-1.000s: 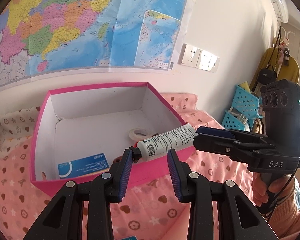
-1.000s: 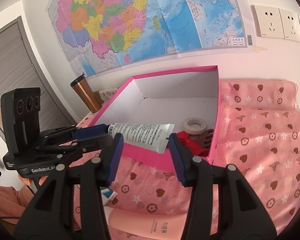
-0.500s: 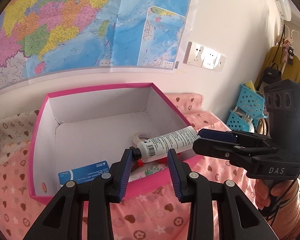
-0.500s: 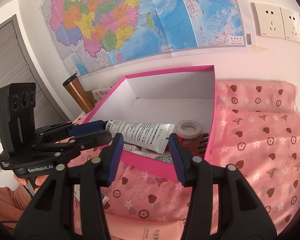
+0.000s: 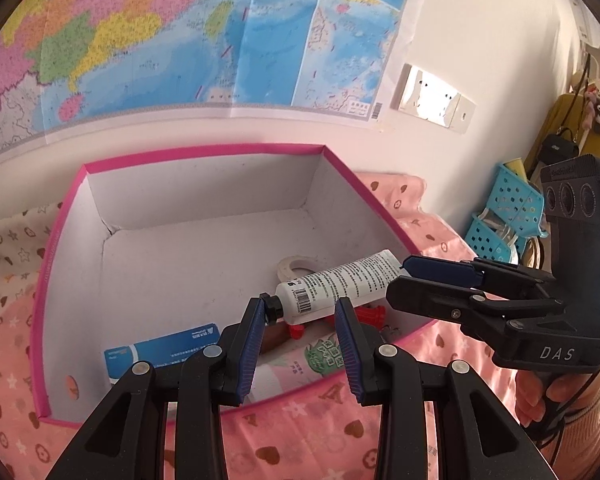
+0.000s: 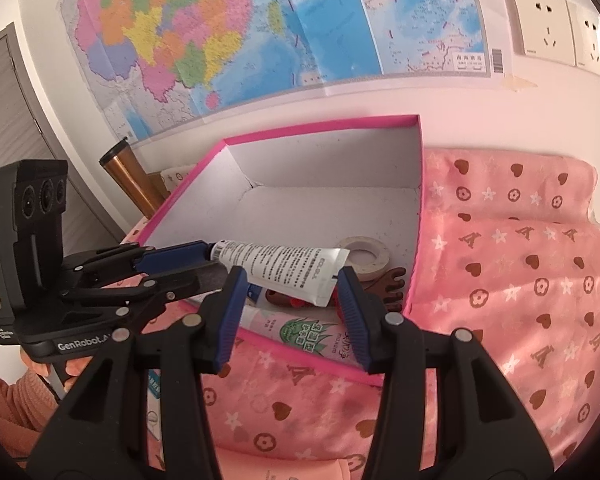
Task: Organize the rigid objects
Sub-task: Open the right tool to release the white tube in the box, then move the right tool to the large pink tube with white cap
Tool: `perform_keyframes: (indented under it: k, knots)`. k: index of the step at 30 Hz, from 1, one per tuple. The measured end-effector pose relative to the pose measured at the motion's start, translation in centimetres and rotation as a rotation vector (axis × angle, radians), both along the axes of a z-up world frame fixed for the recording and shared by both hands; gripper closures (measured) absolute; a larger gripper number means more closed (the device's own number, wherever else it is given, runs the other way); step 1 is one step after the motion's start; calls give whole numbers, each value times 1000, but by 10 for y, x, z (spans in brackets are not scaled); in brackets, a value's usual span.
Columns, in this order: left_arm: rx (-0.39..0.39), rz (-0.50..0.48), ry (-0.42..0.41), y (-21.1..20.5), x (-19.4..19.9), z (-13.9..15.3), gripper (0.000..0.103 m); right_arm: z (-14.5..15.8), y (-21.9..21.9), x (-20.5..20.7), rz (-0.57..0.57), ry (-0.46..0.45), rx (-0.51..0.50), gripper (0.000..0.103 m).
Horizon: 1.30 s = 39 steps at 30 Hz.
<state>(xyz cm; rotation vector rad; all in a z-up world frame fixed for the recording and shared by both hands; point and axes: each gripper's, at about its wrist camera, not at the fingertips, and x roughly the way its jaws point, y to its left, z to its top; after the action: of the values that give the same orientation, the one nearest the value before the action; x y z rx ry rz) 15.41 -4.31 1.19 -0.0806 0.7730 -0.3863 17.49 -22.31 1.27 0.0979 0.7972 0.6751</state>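
Tube [image 5: 337, 285] spans both gripper tips above pink box [image 5: 52, 248].

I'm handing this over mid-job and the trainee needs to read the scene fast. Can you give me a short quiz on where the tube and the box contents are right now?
1. True or false: the white tube lies flat on the floor of the pink box.
2. Which of these is inside the box? A. tape roll B. copper flask C. blue basket
3. Which end of the tube is at the left gripper: the black cap or the flat crimped end?

Key: 1. False; it hangs above the box, between the left gripper and the right gripper. 2. A. 3. The black cap; it touches one finger.
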Motion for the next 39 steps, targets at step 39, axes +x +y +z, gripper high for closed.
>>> perform_keyframes:
  k: [39]
  knots:
    - [7,81,-137,42,-83,6,57,5,-20,-62,45,-24,110,52]
